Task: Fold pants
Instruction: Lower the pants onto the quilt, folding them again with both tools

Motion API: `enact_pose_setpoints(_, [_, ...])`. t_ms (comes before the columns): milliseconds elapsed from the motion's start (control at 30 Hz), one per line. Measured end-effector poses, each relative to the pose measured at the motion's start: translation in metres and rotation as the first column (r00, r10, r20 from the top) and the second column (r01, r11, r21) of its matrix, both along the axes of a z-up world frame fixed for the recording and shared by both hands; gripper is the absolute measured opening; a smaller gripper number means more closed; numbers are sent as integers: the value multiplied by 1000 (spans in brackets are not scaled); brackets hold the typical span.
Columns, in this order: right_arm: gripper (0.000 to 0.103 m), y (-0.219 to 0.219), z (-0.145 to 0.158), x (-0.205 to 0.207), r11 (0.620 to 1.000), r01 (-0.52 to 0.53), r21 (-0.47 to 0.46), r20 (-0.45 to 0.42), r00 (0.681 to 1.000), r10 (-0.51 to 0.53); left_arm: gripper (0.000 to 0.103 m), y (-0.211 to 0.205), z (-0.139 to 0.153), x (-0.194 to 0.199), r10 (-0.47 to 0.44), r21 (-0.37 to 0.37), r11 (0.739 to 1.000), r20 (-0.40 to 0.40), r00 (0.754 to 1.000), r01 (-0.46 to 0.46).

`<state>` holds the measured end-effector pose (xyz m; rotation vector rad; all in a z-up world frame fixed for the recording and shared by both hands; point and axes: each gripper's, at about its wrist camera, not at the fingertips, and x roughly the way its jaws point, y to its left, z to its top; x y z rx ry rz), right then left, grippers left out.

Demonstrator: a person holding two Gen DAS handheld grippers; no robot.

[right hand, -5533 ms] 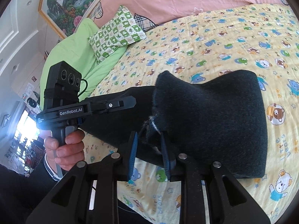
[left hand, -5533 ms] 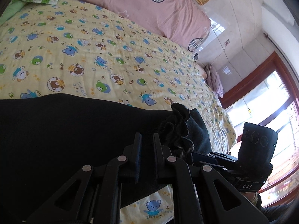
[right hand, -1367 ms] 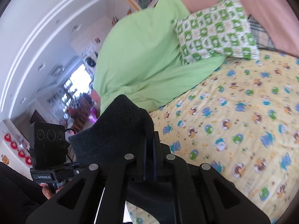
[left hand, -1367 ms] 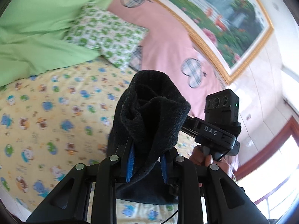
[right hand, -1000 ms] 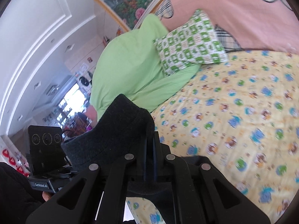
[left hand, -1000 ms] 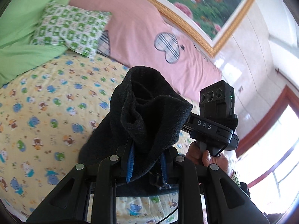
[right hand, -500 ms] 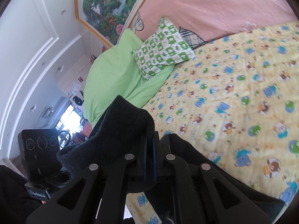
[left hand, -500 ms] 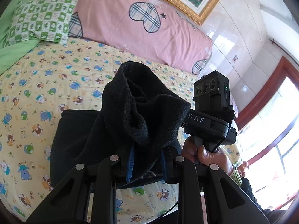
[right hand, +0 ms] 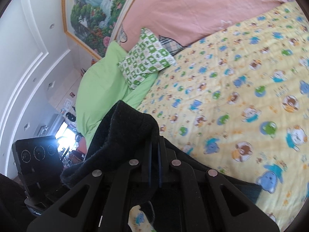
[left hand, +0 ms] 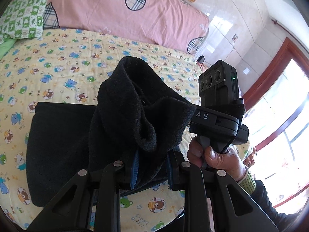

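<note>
Right now your left gripper [left hand: 151, 166] is clamped on a thick bunch of the black pants [left hand: 135, 104], and your right gripper [right hand: 154, 169] is pinched tight on another edge, so the fold hangs evenly above the half lying on the bed [left hand: 77, 58] just below.

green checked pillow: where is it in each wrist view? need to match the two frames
Left wrist: green checked pillow at the top left edge, against the pink headboard cushion.
Right wrist: the pillow sits upper centre-left, lying on the green duvet.
Shared landmark: the pink cushion with plaid hearts.
</note>
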<state>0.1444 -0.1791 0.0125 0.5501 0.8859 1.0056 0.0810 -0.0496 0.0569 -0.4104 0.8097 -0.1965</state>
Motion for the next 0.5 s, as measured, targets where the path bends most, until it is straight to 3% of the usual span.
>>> enact_pose_setpoints(200, [9, -19, -13, -3, 997, 66, -36, -23, 997, -67, 25, -7, -10, 8, -28, 1, 1000, -30, 999, 28])
enact_pose_setpoints(267, [9, -25, -12, -8, 990, 109, -87, -5, 994, -109, 27, -8, -11, 6, -32, 4, 999, -36, 999, 32])
enact_pose_setpoints(433, [12, -46, -2, -19, 966, 212, -145, 31, 977, -210, 47, -9, -16, 3, -61, -24, 998, -58, 996, 60])
enact_pose_setpoints(500, [27, -55, 3, -24, 948, 261, -180, 46, 965, -257, 56, -9, -14, -1, -66, -31, 997, -44, 997, 64])
